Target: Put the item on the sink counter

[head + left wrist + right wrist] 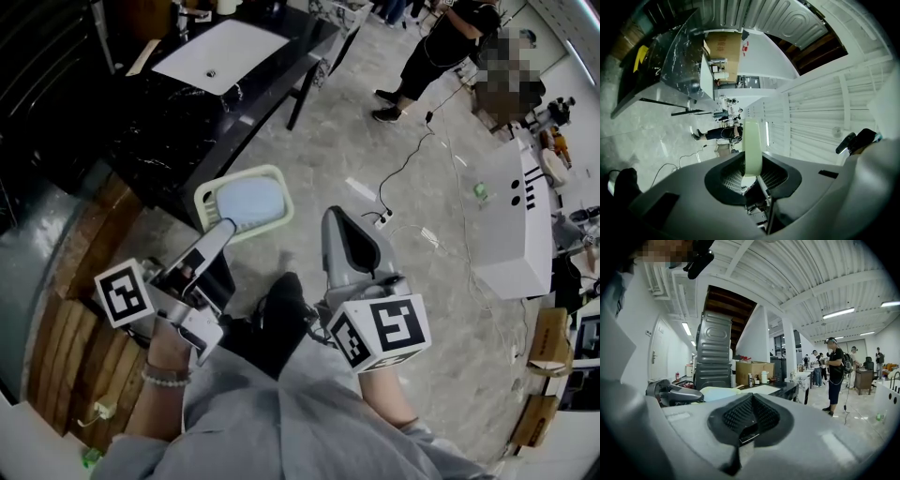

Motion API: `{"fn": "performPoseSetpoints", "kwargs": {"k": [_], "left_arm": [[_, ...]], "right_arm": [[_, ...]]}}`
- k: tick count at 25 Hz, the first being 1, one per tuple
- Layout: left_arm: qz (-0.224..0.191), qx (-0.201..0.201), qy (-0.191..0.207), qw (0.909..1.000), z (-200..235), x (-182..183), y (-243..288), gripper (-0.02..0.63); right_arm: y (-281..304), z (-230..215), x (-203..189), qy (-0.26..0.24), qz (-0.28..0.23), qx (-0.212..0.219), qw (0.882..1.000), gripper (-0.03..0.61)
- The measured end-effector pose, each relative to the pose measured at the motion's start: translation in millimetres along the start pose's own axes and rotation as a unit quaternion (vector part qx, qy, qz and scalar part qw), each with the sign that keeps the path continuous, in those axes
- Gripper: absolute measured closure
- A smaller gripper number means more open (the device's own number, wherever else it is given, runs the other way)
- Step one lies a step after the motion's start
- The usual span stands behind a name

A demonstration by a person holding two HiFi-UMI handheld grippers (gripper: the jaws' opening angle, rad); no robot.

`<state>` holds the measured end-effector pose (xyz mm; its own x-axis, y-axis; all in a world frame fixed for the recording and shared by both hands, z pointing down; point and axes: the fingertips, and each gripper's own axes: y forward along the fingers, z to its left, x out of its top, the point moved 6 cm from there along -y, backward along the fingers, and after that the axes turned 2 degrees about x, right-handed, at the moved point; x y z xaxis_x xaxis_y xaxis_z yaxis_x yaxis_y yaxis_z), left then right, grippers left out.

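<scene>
Head view: the left gripper (pixel 225 228) has its jaws clamped on the rim of the pale green tray (pixel 246 201), which has a light bluish inside. The tray is up in the air near the end of the black sink surface (pixel 178 122), not resting on it. The white basin (pixel 220 52) sits further along that surface. The right gripper (pixel 336 220) hangs beside the left one over the grey floor (pixel 328 141), jaws together with nothing in them. A person in black (pixel 441 47) stands well off at the top, and there's a white cabinet (pixel 511 220) to the right.

Left gripper view: the left gripper (pixel 752 173) has both jaws pressed on the tray (pixel 752 140), which shows edge-on as a pale green strip sticking out from between them.

Right gripper view: the right gripper (pixel 750 416) is fully closed and empty. The left gripper (pixel 675 392) is off to the left with the tray (pixel 717 392) just past it. Behind that are the sink surface (pixel 783 389), a cardboard box (pixel 752 370) and the person in black (pixel 834 376).
</scene>
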<state>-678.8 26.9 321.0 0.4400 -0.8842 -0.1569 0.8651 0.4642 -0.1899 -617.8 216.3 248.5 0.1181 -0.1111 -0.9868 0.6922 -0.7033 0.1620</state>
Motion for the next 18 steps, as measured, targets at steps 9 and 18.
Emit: {"fn": "performPoseSetpoints", "kwargs": {"k": [9,18], "left_arm": [[-0.027,0.007,-0.001,0.9996,5,8,4,0.528],[-0.031,0.012,-0.005,0.9994,15,23,43,0.528]], "right_arm": [[22,-8,-7,0.006,0.002,0.026,1.0,0.581],[59,-43,-8,-0.001,0.009,0.029,1.0,0.581]]}}
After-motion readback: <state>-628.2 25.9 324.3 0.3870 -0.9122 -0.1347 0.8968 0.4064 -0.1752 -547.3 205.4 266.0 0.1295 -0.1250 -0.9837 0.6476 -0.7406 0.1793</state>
